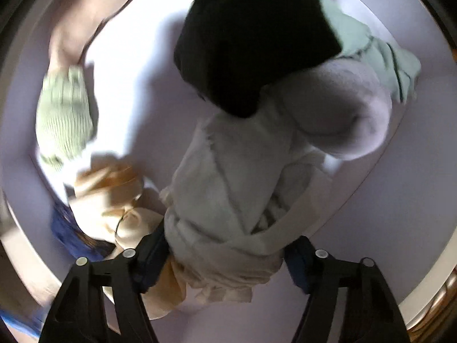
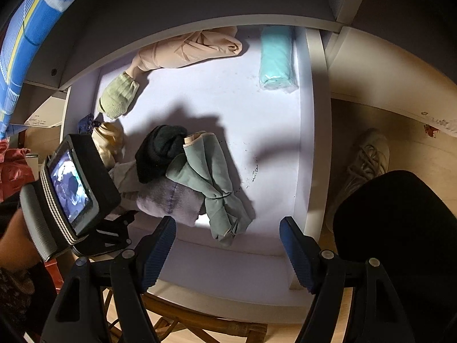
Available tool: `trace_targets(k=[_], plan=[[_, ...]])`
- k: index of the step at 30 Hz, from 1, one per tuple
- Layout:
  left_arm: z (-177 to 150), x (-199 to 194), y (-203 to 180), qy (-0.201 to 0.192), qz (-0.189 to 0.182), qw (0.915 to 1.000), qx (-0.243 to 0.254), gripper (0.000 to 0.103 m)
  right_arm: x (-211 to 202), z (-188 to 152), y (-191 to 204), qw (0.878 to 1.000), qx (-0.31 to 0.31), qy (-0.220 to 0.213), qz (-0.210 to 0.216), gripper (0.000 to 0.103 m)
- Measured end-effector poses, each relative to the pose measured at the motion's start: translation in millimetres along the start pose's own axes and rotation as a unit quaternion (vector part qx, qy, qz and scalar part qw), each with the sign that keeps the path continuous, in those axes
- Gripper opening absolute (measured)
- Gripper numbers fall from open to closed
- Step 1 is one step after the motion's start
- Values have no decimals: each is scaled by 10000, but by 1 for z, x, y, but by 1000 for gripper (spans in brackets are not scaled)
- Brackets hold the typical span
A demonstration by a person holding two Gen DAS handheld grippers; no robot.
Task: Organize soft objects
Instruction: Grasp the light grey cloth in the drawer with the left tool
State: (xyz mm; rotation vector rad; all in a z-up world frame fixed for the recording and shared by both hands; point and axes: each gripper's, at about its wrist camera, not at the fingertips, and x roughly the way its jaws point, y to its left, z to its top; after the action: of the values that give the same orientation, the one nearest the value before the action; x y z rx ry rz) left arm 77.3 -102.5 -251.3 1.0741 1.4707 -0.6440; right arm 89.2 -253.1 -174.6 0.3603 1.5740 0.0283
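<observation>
My left gripper (image 1: 225, 260) points down into a white drawer (image 1: 137, 65). A cream fleece cloth (image 1: 228, 188) fills the gap between its jaws, and both blue pads touch its sides. Behind that cloth lie a black cloth (image 1: 251, 45), a lilac sock (image 1: 351, 108) and a sage-green cloth (image 1: 380, 48). In the right wrist view my right gripper (image 2: 228, 245) hangs open over the drawer's front edge with nothing between its fingers. Just beyond it sits the same pile: the sage-green cloth (image 2: 211, 171), the lilac sock (image 2: 171, 197) and the black cloth (image 2: 160, 151). The left gripper's body (image 2: 74, 183) hides the cream cloth there.
A teal roll (image 2: 277, 60) and a peach cloth (image 2: 188, 51) lie along the drawer's back. A green knit sock (image 2: 118, 95), a tan cloth (image 2: 107, 140) and a blue item (image 2: 85, 123) sit at its left. A person's shoe (image 2: 365, 157) and dark leg (image 2: 400, 243) are at the right.
</observation>
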Motion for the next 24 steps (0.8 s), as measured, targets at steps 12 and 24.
trace_targets(k=[12,24], plan=[[-35,2,23,-407,-869,9873,-1264,63,2,0,2,10000,-30,19,10,76],[-78,-21,39,-576,-996,9847,-1305,61,1,0,1,9999,25,-6,120,76]])
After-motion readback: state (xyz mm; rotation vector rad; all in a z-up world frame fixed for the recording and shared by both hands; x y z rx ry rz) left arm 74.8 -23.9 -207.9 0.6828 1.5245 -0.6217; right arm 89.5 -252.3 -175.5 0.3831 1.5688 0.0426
